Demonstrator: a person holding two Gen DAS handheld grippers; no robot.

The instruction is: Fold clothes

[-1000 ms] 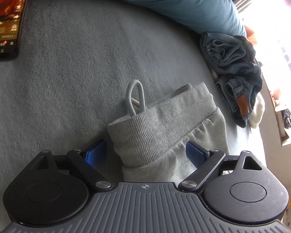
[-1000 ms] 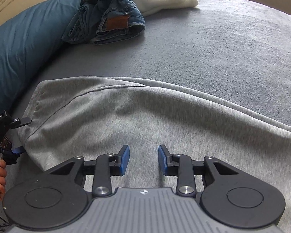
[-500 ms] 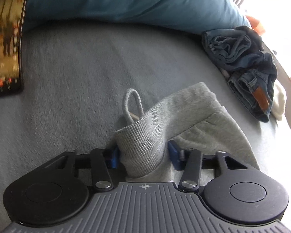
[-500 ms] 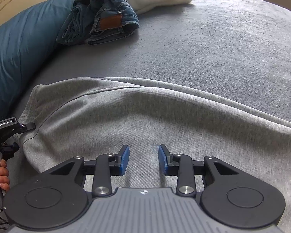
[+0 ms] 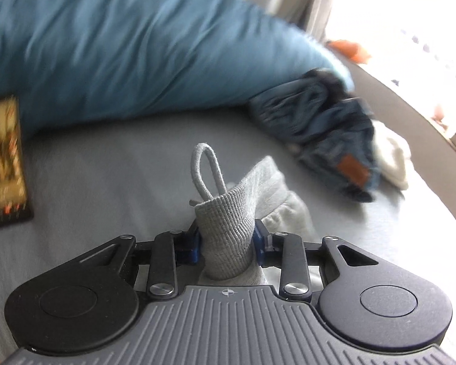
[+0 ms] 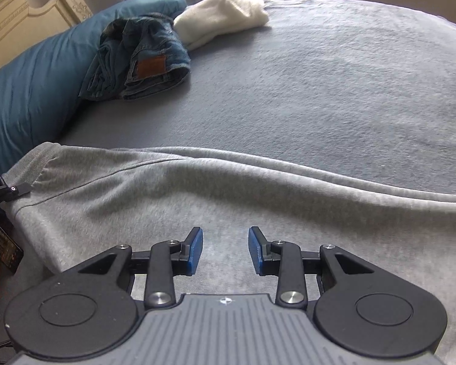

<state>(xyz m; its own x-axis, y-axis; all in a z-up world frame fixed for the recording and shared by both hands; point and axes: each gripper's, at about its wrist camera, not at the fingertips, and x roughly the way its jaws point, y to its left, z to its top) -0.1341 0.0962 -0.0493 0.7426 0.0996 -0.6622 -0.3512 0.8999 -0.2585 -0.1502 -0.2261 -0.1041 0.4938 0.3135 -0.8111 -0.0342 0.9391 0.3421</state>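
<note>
Left wrist view: the left tool point(image 5: 227, 240) is clenched on the ribbed waistband of one pair of grey sweatpants point(image 5: 228, 228); its jaws have just been closing, and the blue pads press the bunched band from both sides. One drawstring loop point(image 5: 204, 170) stands up just beyond the pads. The rest of the garment trails down to the right onto a grey bed cover point(image 5: 121, 164). Far across lies one blue pillow point(image 5: 121, 45); against its right end sits one crumpled pair of jeans point(image 5: 325, 127) with a brown leather patch, its writing too blurred to read, and one white cloth point(image 5: 392, 158) touching them on the right. At the far left lies one dark phone point(image 5: 4, 164) with a lit screen, unreadable. Bright window light fills the far right.

Right wrist view: the right tool point(image 6: 225, 251) hangs released, jaws apart with nothing between them, above the spread grey sweatpants point(image 6: 197, 188). At the left edge the left tool's black tip point(image 6: 12, 188) meets the waistband corner. Beyond are the jeans point(image 6: 143, 60), the white cloth point(image 6: 225, 15), the pillow point(image 6: 36, 85) and one carved cream headboard point(image 6: 30, 6).
</note>
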